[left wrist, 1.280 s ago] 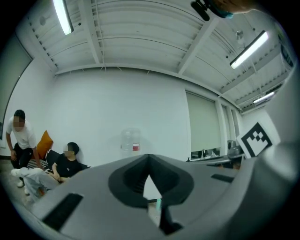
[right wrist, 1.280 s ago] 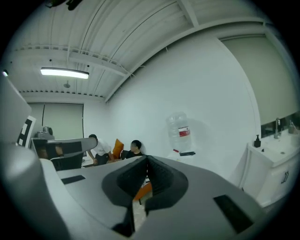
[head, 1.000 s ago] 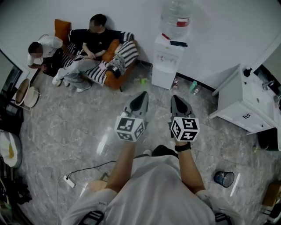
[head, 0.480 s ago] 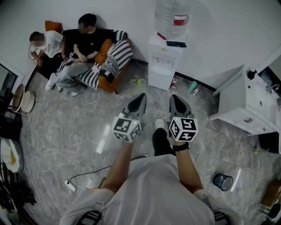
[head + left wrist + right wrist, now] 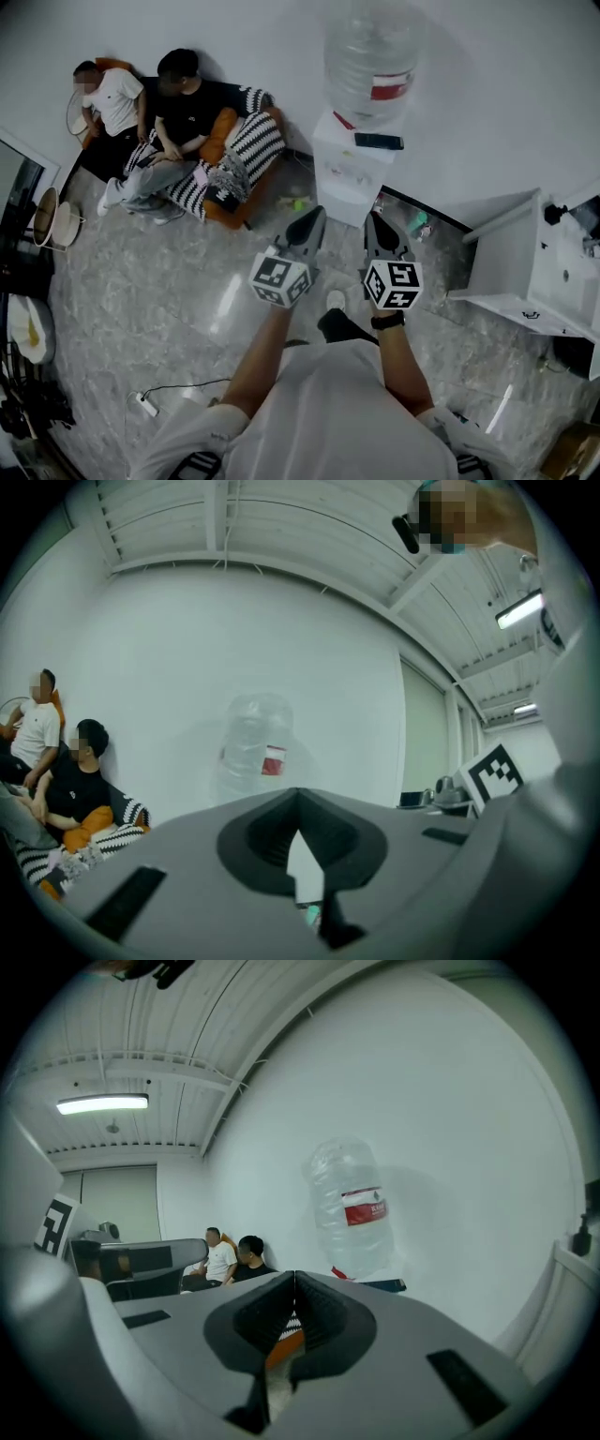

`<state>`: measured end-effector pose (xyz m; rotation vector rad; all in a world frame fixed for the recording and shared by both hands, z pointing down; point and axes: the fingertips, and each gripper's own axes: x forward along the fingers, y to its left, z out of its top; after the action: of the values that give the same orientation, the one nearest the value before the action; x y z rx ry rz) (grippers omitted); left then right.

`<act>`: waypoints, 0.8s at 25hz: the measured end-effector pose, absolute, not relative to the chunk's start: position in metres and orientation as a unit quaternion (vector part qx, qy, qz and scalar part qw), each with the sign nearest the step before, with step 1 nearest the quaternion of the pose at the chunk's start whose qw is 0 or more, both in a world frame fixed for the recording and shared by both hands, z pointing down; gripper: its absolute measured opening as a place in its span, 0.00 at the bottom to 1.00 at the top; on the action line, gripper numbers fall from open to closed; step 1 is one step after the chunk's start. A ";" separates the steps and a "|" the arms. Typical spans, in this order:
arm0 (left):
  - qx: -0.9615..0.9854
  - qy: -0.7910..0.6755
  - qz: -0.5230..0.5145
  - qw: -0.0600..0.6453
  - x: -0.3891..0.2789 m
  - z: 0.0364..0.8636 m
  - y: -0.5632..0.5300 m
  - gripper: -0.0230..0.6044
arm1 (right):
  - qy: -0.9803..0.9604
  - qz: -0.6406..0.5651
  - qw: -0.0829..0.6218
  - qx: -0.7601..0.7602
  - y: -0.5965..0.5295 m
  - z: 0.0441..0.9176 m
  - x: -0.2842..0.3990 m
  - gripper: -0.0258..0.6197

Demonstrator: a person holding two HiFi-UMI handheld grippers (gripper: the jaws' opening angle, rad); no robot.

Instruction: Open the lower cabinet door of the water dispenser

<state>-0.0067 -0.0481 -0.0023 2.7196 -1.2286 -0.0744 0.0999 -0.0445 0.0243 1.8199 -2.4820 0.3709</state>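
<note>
Both grippers are held out side by side, roughly level, aimed at the water dispenser (image 5: 349, 178) that stands against the far white wall. The left gripper (image 5: 312, 221) has its jaws pressed together with nothing between them, as its own view shows. The right gripper (image 5: 378, 223) is likewise closed on nothing. Neither touches the dispenser: in the head view their tips lie just short of its lower front, where the cabinet door is, and the door cannot be made out clearly behind them. A large clear water bottle (image 5: 373, 58) with a red label sits upside down on the dispenser, and a dark flat object (image 5: 379, 142) lies on its top, to the right of the bottle. To the far left, two people (image 5: 155, 94) sit on an orange sofa (image 5: 225, 208) with a striped blanket. A white cabinet (image 5: 520, 267) stands at the right, and a power strip (image 5: 145, 405) lies on the marble floor (image 5: 141, 309) near left
</note>
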 end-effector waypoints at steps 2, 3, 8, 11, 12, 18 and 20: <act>0.907 -0.413 -0.027 0.077 0.001 -0.004 -0.072 0.05 | -0.809 0.111 0.014 0.577 -0.067 0.023 0.103 0.06; 0.906 -0.415 -0.028 0.078 0.003 -0.003 -0.083 0.05 | -0.812 0.110 0.010 0.573 -0.076 0.024 0.104 0.06; 0.904 -0.417 -0.028 0.086 0.011 0.020 -0.127 0.05 | -0.822 0.119 0.016 0.556 -0.117 0.048 0.105 0.06; 0.909 -0.411 -0.017 0.068 0.015 0.043 -0.137 0.05 | -0.822 0.113 0.025 0.557 -0.130 0.070 0.105 0.06; 0.910 -0.410 -0.015 0.065 0.015 0.052 -0.141 0.05 | -0.823 0.111 0.030 0.556 -0.134 0.079 0.104 0.06; 0.909 -0.411 -0.003 0.063 0.000 0.126 -0.168 0.05 | -0.841 0.083 0.057 0.531 -0.153 0.147 0.083 0.05; 0.915 -0.396 0.025 0.070 -0.001 0.164 -0.178 0.05 | -0.844 0.078 0.058 0.528 -0.160 0.171 0.079 0.05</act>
<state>-0.0010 -0.1784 0.1639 2.7544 -1.1911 0.0748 0.0785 -0.1604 0.1711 1.6007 -2.5566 0.2363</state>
